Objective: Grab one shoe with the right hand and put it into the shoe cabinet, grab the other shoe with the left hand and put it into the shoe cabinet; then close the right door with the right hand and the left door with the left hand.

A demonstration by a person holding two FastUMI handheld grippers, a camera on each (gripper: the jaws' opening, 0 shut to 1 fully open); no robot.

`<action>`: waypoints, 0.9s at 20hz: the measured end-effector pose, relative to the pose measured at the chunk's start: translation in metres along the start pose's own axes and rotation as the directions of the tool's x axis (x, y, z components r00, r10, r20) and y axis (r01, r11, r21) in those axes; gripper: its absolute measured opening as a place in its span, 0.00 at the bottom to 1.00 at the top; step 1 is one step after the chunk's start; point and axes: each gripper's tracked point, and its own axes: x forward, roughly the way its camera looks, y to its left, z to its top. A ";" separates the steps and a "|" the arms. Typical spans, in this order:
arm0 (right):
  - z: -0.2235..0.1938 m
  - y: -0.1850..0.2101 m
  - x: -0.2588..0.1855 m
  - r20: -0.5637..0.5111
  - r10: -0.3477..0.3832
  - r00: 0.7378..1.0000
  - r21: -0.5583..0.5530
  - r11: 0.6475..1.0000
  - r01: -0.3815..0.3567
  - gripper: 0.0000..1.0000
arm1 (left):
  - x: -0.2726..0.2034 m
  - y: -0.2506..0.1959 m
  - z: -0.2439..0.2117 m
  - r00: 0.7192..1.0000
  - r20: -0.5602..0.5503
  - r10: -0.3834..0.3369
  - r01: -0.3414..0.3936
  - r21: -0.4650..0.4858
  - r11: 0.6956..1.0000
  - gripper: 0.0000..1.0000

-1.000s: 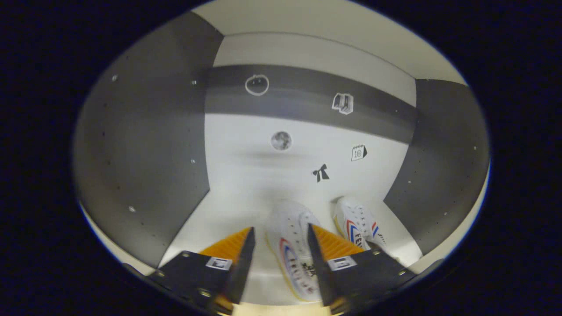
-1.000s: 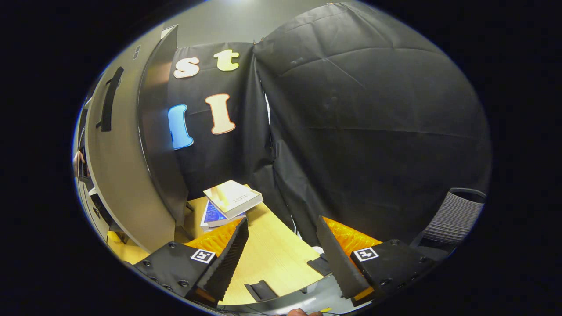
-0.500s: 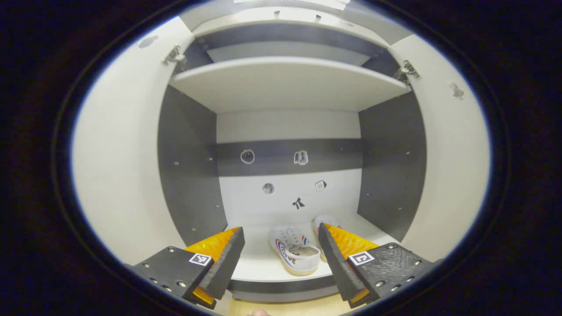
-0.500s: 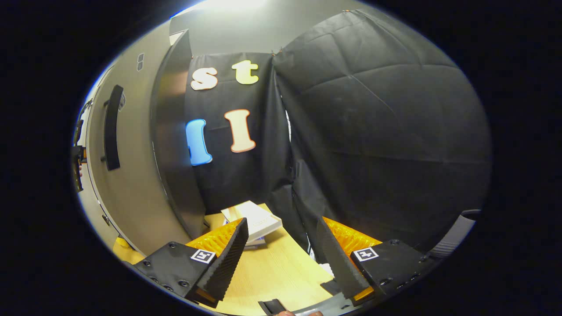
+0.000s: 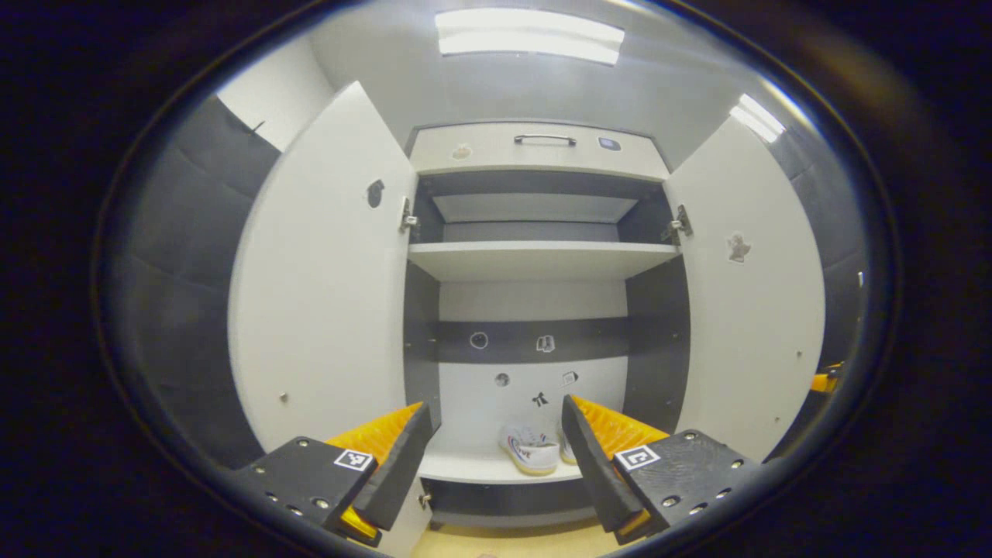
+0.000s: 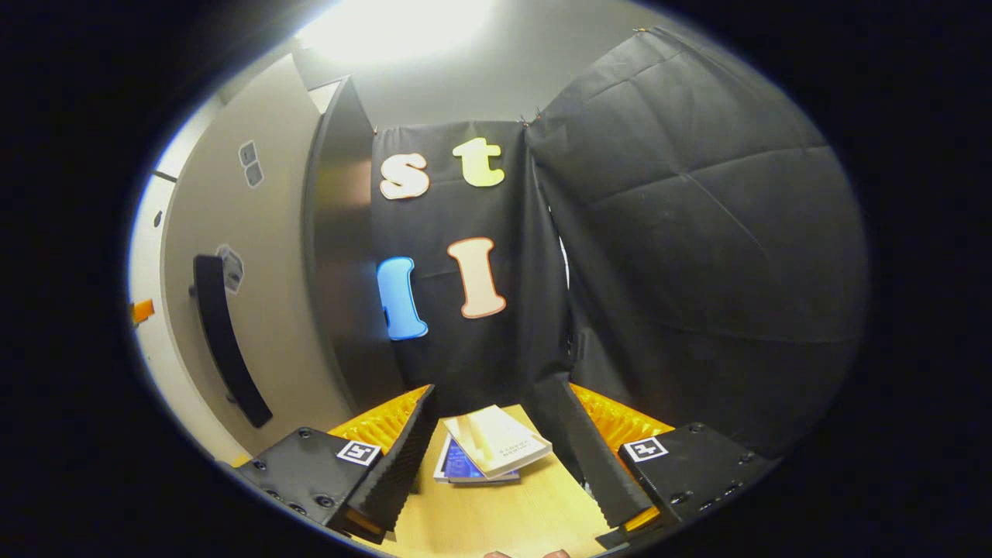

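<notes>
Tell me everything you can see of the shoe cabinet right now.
The white shoe cabinet with dark inner walls stands with both white doors swung wide open. One white shelf crosses the upper part, and a top panel carries a dark handle. Small stickers mark the back wall. Two white sneakers with red and blue stripes sit on the bottom board.

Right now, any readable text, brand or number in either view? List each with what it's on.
Nothing can be quoted; no text reads clearly.
White shoe, side lettering: too small to read.
Small stickers on the shoe cabinet back panel: too small to tell any text.
Top book, cover print: blurred.
Lower book: cover mostly covered by the top book, nothing legible.
</notes>
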 end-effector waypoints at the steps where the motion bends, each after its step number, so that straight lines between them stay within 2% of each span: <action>1: 0.005 0.002 0.004 0.008 0.010 1.000 0.003 1.000 -0.010 0.98 | -0.008 0.006 -0.007 0.999 -0.013 0.035 -0.035 -0.019 0.999 0.95; 3: 0.014 0.006 0.009 0.021 0.021 1.000 0.007 1.000 -0.021 0.98 | -0.017 0.017 -0.020 0.994 -0.042 0.102 -0.104 -0.047 0.993 0.96; 6: 0.022 0.010 0.011 0.029 0.045 0.999 0.025 0.999 -0.046 0.98 | -0.039 0.038 -0.037 0.975 -0.099 0.198 -0.202 -0.037 0.979 0.95; 9: 0.018 0.019 0.011 0.010 0.068 0.998 0.042 0.997 -0.069 0.98 | -0.040 0.038 -0.044 0.960 -0.153 0.232 -0.242 -0.044 0.969 0.96; 13: 0.016 0.046 0.001 -0.037 0.135 0.990 0.075 0.988 -0.132 0.98 | -0.036 0.027 -0.060 0.967 -0.190 0.173 -0.181 -0.031 0.983 0.96; 15: 0.023 0.066 -0.007 -0.034 0.175 0.984 0.067 0.983 -0.173 0.98 | -0.034 0.009 -0.077 0.964 -0.242 0.106 -0.129 -0.083 0.988 0.97; 18: 0.036 0.084 -0.015 -0.014 0.186 0.982 -0.012 0.982 -0.186 0.98 | -0.037 -0.006 -0.086 0.961 -0.273 0.035 -0.079 -0.150 0.986 0.96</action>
